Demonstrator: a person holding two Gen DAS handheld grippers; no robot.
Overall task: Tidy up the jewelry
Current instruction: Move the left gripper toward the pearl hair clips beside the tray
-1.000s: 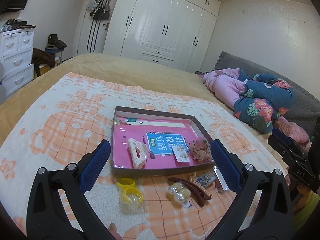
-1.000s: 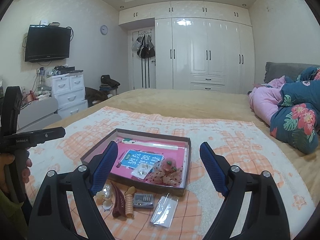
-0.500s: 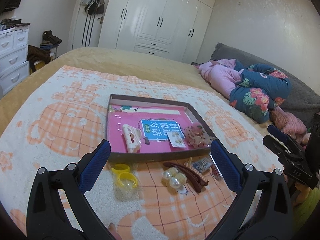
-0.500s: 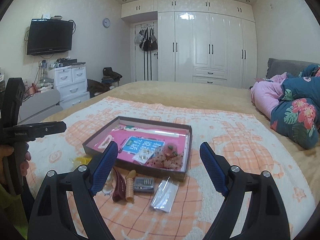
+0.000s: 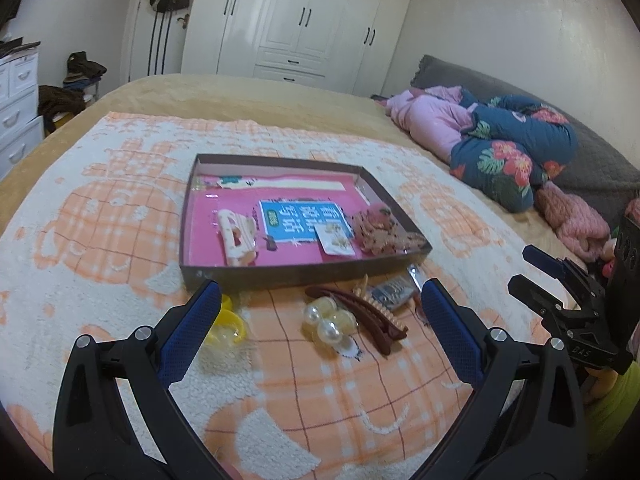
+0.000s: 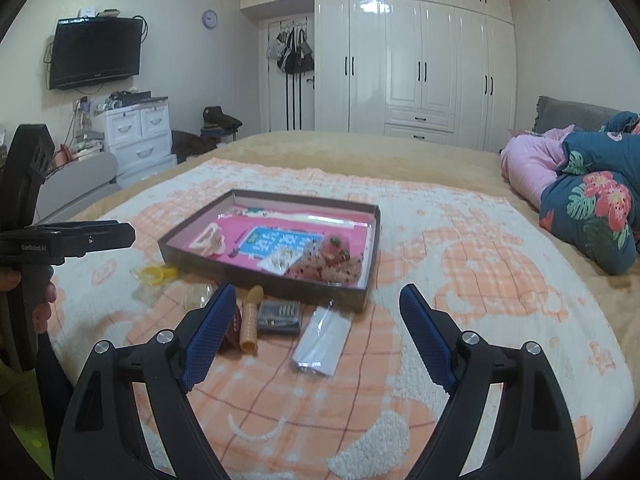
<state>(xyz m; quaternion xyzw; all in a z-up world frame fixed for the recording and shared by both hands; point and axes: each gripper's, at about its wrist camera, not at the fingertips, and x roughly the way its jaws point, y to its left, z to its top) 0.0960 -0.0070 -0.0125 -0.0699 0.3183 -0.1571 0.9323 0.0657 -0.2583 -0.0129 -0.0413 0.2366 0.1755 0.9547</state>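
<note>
Both pairs of tongs stood spread wide, nothing between the pads and nothing touched. Left gripper [image 5: 318,326] hung above the loose pieces lying before the tray [image 5: 280,276]; right gripper [image 6: 314,330] hung above the same row, seen from the other side. A hand [image 6: 38,300] held the left tool's grip at the picture's edge.

On the towel [image 5: 100,216], just in front of the tray's near wall, lay six loose things: one yellow ring pair [image 5: 226,326], partly behind the left pad; one pearl clip [image 5: 328,322]; one brown hair clip [image 5: 360,318]; one tan comb clip [image 6: 251,320]; one small dark packet [image 6: 279,315]; one clear sachet [image 6: 322,340]. The brown clip and the tan one lay touching, side by side.

Inside the tray, on its pink floor, four things showed: one cream claw clip [image 5: 237,238], one blue label [image 5: 304,222], one small card [image 5: 335,242] that perhaps bore earrings, too blurred to be sure, and one reddish scrunchie [image 5: 378,228] in the right near corner.

Beyond, on the bed, lay a rolled pink blanket [image 5: 432,124] and a flowered quilt [image 5: 512,152], well apart from the tray. White wardrobes [image 6: 420,64] filled the far wall; a television [image 6: 94,54] hung at the left.
</note>
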